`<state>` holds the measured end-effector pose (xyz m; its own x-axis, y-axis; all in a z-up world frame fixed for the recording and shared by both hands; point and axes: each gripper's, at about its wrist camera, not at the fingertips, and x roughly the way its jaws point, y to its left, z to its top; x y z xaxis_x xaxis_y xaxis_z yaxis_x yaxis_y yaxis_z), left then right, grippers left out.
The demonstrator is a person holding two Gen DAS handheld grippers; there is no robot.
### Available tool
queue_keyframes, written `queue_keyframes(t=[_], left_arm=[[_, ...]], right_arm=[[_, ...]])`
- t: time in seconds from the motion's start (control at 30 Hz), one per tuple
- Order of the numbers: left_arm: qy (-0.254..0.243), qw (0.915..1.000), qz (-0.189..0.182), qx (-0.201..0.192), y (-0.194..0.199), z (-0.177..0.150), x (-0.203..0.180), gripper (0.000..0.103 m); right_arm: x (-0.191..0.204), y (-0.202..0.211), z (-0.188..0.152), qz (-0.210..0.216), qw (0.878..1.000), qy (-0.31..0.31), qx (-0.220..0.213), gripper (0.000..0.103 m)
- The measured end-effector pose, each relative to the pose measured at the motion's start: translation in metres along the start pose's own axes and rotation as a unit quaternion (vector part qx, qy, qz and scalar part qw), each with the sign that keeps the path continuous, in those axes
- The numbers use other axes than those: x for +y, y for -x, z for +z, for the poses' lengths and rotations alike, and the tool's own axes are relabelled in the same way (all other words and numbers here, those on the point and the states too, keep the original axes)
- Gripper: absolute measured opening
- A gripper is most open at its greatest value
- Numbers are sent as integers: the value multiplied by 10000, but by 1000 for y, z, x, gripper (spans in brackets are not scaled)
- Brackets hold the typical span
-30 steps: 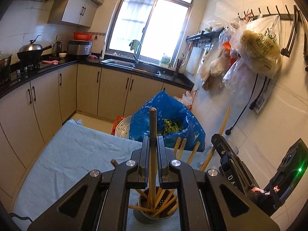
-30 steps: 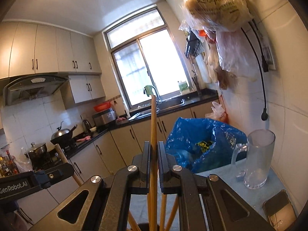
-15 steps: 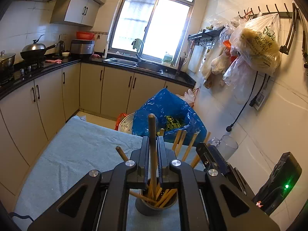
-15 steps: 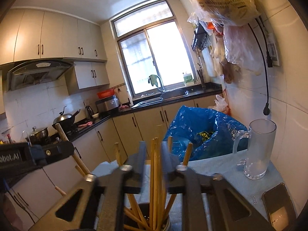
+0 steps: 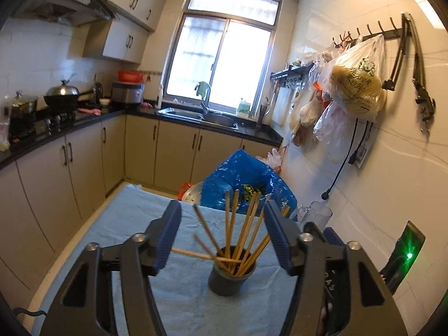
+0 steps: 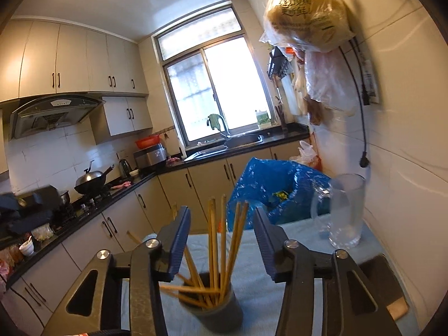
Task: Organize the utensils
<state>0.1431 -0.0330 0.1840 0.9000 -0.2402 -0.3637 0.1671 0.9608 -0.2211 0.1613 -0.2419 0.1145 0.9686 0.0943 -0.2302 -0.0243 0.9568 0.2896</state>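
A grey cup point(image 5: 231, 280) stands on the blue cloth with several wooden chopsticks point(image 5: 246, 229) fanned out of it. My left gripper point(image 5: 222, 232) sits behind and above the cup, its jaws opening, no pad touching a stick. The same grey cup point(image 6: 212, 310) and its chopsticks point(image 6: 215, 240) fill the lower middle of the right wrist view. There my right gripper point(image 6: 221, 240) straddles the upright sticks, jaws opening, pads apart from them. The right gripper's dark body point(image 5: 330, 254) shows at the left view's right edge.
A clear glass mug point(image 6: 345, 210) stands by the tiled wall on the right, with a dark flat device point(image 6: 383, 282) near it. A blue bag point(image 5: 246, 182) of rubbish sits past the table's far edge. Cabinets and a black counter point(image 5: 84, 120) run along the left.
Both grippers were shut on a chopstick each; both have opened and drawn back from the cup. The released sticks now stand in the cup with the others.
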Motion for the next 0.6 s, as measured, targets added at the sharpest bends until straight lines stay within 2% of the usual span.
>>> queue_keyframes(t=[0.13, 0.33, 0.53, 0.6], left_arm=[[-90, 9999, 60, 50, 23, -14, 2, 67], [103, 9996, 162, 187, 51, -33, 19, 69], [-145, 9971, 753, 3, 73, -59, 24, 78], [-305, 9939, 1047, -150, 82, -69, 22, 89]], right_arm=[[-2, 29, -13, -123, 9999, -15, 90, 59], [-5, 60, -32, -142, 9994, -11, 307, 60], [-4, 81, -51, -204, 9983, -97, 546, 60], [-1, 86, -57, -226, 9978, -111, 614, 61]])
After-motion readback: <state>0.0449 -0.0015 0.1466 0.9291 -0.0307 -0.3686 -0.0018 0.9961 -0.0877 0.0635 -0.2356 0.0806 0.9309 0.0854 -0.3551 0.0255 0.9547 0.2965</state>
